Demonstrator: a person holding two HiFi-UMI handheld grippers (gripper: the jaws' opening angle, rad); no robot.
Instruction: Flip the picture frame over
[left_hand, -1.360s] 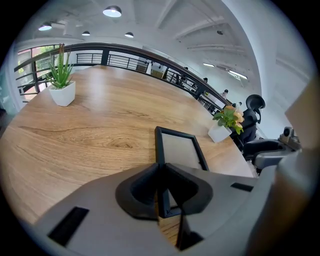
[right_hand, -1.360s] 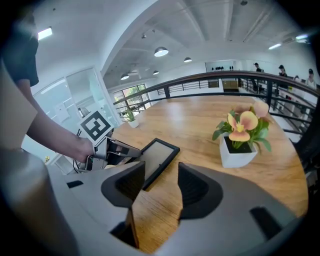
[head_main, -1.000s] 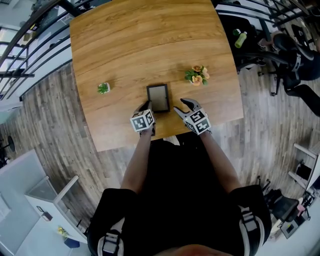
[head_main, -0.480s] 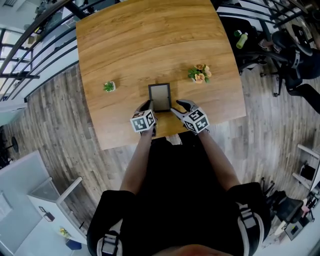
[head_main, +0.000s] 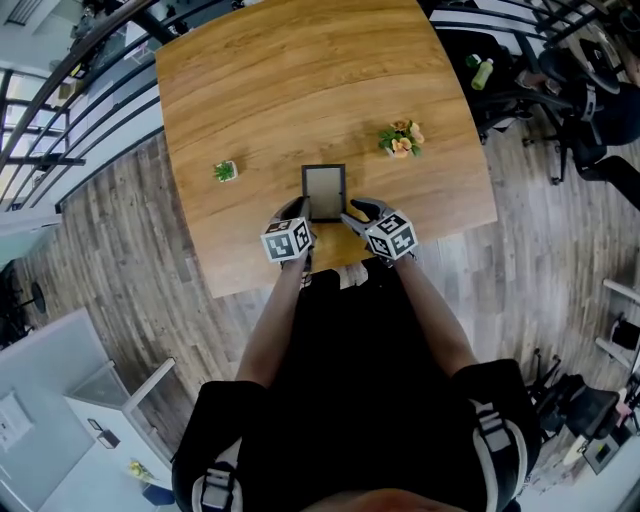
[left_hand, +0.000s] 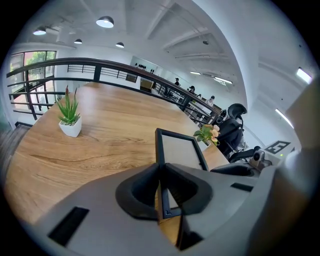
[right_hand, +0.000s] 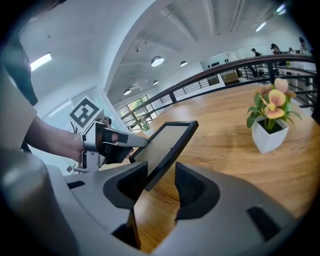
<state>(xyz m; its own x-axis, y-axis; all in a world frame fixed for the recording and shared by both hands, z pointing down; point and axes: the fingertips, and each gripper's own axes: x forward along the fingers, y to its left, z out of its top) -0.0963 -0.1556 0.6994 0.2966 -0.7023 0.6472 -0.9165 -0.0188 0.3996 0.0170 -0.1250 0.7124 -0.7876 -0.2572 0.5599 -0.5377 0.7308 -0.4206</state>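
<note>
- Step in hand: the lift that starts the flip. The frame (head_main: 324, 190) sits at the centre of the head view, near the lower edge of the table (head_main: 260, 90), raised at a tilt rather than lying flat.
- The left gripper (head_main: 298, 212) is clamped on the frame's lower left edge. In its own view the two jaws pinch the thin black rim, and the frame (left_hand: 180, 149) runs up and away from them.
- The right gripper (head_main: 350, 214) reaches in from the lower right. Its jaws are closing with the frame's near corner (right_hand: 169, 142) between them. A gap shows on the right side, so I judge the pads are not yet pressing.
- Next move, as I judge it: the right jaws need to finish closing on the rim. Then both hands can roll the frame about its long axis and lay it down on its other face.
- Pose: both forearms come up from the bottom of the head view, side by side, with the grippers angled down toward the table and converging on the frame.
- The plant (head_main: 225, 171) at left and the flowers (head_main: 402, 140) at upper right stand well apart from the frame.
</note>
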